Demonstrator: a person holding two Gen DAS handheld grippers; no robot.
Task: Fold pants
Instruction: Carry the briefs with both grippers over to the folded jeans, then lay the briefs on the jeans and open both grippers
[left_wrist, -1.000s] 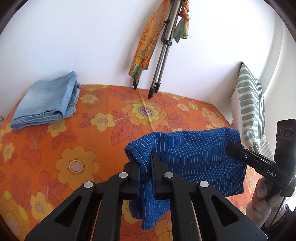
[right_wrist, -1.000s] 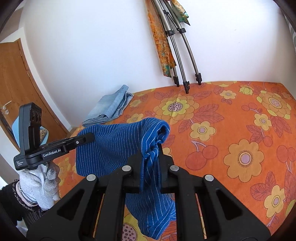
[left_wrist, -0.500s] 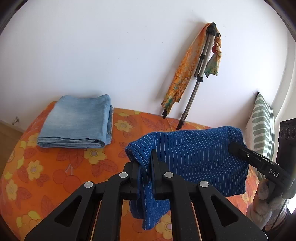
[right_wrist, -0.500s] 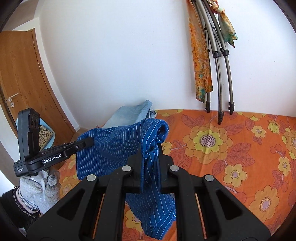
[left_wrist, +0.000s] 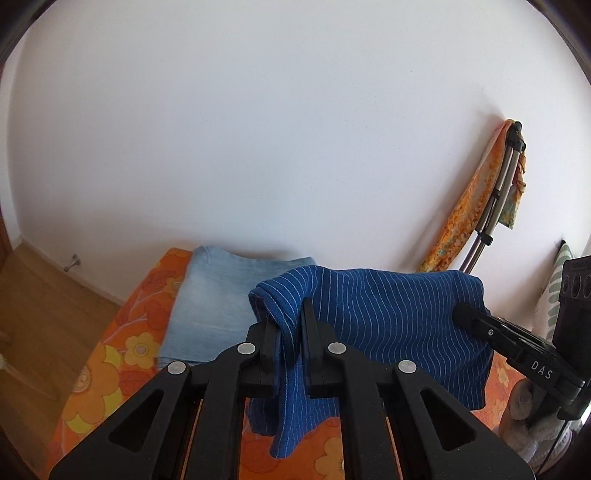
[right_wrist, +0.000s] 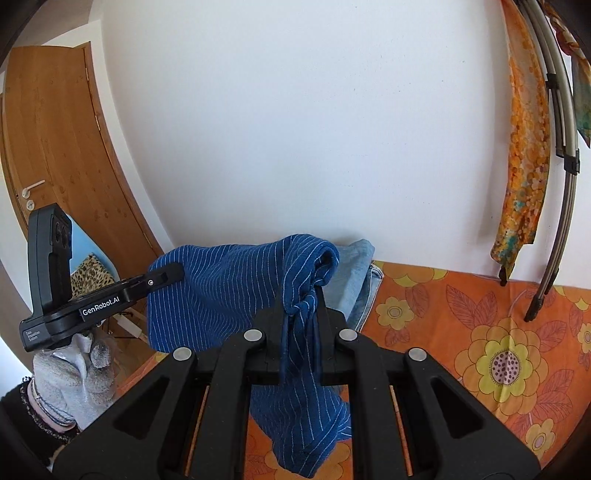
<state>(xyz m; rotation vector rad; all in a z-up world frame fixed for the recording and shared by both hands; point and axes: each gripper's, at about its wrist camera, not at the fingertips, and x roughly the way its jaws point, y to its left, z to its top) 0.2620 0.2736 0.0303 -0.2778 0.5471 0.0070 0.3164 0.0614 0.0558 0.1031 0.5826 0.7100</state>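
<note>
The blue pinstriped pants (left_wrist: 384, 325) hang folded in the air between my two grippers, above the bed. My left gripper (left_wrist: 290, 317) is shut on their left top corner; it also shows in the right wrist view (right_wrist: 166, 275). My right gripper (right_wrist: 301, 299) is shut on the other bunched corner of the pants (right_wrist: 229, 295); it shows in the left wrist view (left_wrist: 469, 314). The cloth sags below both grips. Folded light blue jeans (left_wrist: 221, 295) lie on the bed just behind the held pants, also in the right wrist view (right_wrist: 354, 280).
The bed has an orange flowered cover (right_wrist: 480, 350). A tripod with orange scarves (left_wrist: 491, 221) leans on the white wall at the right. A striped pillow (left_wrist: 554, 288) stands far right. Wooden floor (left_wrist: 44, 314) lies left of the bed; a wooden door (right_wrist: 55, 166) is beyond.
Both grippers carried the held pants leftward and toward the far corner of the bed, tilting up. The jeans pile now sits directly behind the pants; the grips have not changed.
</note>
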